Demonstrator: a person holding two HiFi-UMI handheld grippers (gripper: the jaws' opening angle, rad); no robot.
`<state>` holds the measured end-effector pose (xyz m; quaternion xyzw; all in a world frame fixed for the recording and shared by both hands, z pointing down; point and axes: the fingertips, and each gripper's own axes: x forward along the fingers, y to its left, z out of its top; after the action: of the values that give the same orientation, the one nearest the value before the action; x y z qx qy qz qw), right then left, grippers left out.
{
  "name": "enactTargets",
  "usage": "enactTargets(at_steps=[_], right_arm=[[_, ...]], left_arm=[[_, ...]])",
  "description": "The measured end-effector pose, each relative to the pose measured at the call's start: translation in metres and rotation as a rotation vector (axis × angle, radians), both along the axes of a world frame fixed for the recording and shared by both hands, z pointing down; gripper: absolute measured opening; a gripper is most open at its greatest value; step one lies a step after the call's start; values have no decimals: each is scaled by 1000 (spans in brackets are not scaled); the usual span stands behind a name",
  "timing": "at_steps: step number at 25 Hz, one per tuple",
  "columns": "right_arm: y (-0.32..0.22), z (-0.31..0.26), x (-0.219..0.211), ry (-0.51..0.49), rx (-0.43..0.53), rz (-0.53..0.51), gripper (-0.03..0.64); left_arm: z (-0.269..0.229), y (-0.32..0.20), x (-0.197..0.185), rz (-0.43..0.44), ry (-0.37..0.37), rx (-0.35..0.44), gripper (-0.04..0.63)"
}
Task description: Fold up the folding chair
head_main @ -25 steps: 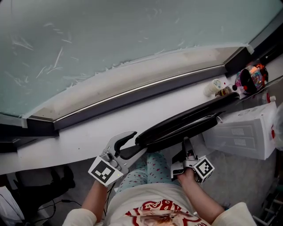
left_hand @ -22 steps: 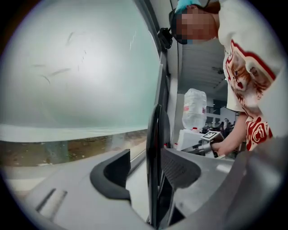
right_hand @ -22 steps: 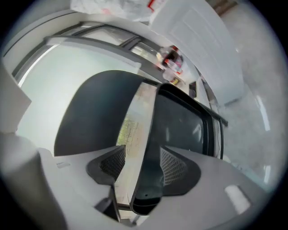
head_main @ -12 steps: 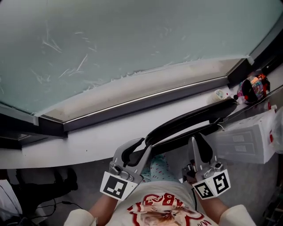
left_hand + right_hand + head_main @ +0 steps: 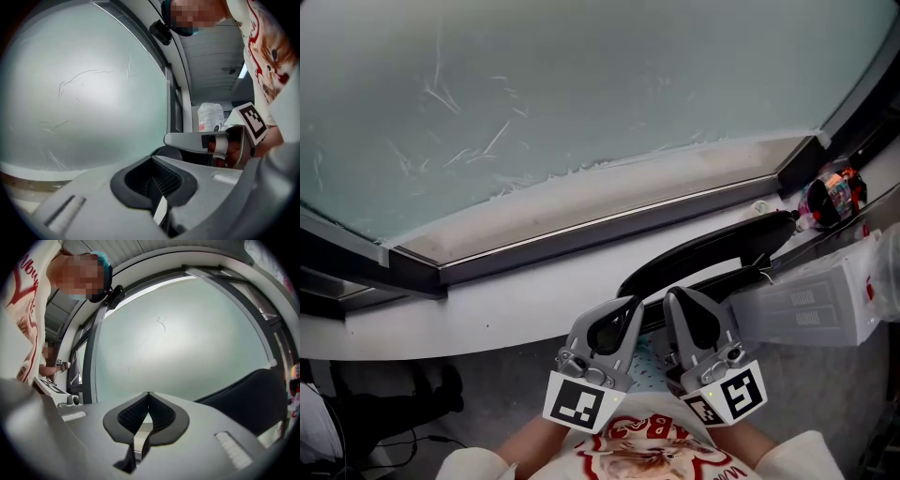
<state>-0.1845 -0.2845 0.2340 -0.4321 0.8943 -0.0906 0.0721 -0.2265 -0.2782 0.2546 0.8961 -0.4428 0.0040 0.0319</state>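
The black folding chair (image 5: 712,248) is folded flat and leans on its edge against the white ledge (image 5: 516,281) under the window. My left gripper (image 5: 627,306) is shut and empty, held just in front of the chair's left end. My right gripper (image 5: 676,297) is also shut and empty, close beside the left one. In the left gripper view the left gripper (image 5: 152,160) points at the frosted glass, with the right gripper (image 5: 187,139) to its right. The right gripper view has the right gripper (image 5: 148,394) shut and the chair (image 5: 255,401) off to the right.
A large frosted window (image 5: 581,103) fills the upper half. A white ribbed plastic box (image 5: 811,300) stands at the right of the chair. A colourful object (image 5: 832,192) and a small bottle (image 5: 760,206) sit on the ledge's far right. Dark gear (image 5: 384,403) lies on the floor, left.
Both grippers have come off the chair, risen toward the head camera and drawn together. Their jaws, open before, are now shut. The chair stays leaning on the ledge.
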Motion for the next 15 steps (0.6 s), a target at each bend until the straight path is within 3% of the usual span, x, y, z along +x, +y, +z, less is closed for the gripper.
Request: enactTargets(at_steps=[5,11,15], right_arm=[[11,8,14,60,-5,39,11],[15,24,25,78,-11,42,11],[21,30,42,97,-20,18,11]], left_arm=[[16,11,3,-15,21,-51,0],[14,13,25,-25,29,-31,0],[13,18,39,-69,-27,-13,0]])
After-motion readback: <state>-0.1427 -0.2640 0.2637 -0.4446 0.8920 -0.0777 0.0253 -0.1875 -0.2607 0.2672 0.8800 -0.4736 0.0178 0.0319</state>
